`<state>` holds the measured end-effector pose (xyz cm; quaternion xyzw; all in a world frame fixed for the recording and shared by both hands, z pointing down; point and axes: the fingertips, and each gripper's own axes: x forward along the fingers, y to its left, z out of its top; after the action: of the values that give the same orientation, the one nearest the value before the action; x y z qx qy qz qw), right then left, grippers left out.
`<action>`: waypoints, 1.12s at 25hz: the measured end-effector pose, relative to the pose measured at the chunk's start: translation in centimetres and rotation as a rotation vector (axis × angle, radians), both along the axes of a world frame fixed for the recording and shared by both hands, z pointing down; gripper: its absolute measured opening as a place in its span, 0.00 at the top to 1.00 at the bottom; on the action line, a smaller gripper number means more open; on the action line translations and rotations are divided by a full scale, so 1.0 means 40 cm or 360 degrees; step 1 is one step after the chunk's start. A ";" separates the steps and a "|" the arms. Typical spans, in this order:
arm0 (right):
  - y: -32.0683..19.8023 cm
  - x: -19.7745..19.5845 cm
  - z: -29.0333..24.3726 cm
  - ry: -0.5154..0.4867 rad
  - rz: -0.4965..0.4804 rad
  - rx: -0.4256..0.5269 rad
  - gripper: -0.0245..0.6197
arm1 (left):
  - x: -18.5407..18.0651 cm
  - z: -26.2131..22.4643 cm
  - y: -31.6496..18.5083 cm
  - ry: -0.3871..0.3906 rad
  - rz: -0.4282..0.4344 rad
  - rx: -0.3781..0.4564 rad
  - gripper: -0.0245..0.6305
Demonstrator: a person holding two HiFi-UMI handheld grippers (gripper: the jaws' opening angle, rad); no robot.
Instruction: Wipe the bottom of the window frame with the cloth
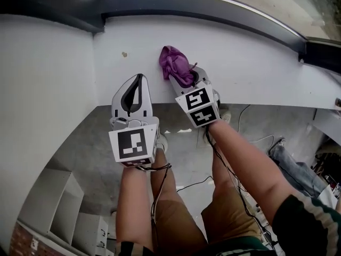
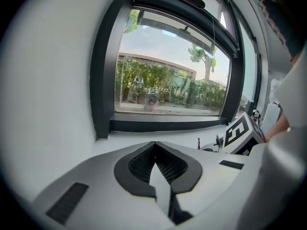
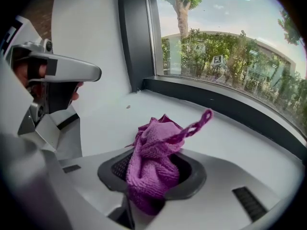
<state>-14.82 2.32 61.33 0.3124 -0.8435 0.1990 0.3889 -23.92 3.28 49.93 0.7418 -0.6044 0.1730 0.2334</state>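
A purple cloth (image 1: 176, 64) is bunched between the jaws of my right gripper (image 1: 186, 78), which is shut on it above the white sill (image 1: 240, 63). In the right gripper view the cloth (image 3: 156, 164) bulges out of the jaws, with a loop sticking up to the right. The dark bottom rail of the window frame (image 1: 213, 12) runs along the far edge of the sill, a short way beyond the cloth. My left gripper (image 1: 137, 84) hovers to the left over the sill's near edge, shut with nothing in it. Its jaws (image 2: 156, 164) meet in the left gripper view.
A small speck (image 1: 124, 54) lies on the sill left of the cloth. A white side wall (image 1: 42, 89) closes off the left. Below the sill lie the floor with cables (image 1: 186, 185), a white shelf unit (image 1: 64, 207) and the person's legs.
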 end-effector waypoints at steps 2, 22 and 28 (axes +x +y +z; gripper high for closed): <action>0.000 -0.023 -0.001 -0.0009 -0.0001 0.0003 0.72 | -0.024 0.000 0.007 -0.0004 -0.0016 -0.0002 0.95; 0.022 -0.334 -0.001 -0.0039 -0.0319 -0.0015 0.72 | -0.196 -0.012 0.076 -0.0076 -0.0123 -0.0019 0.95; 0.039 -0.468 -0.011 -0.0074 -0.0420 -0.0039 0.72 | -0.245 -0.032 0.110 -0.0063 -0.0156 -0.0018 0.95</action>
<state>-33.54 3.86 60.87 0.1891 -0.8836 0.1635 0.3958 -33.72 7.67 48.65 0.7065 -0.6436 0.1793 0.2337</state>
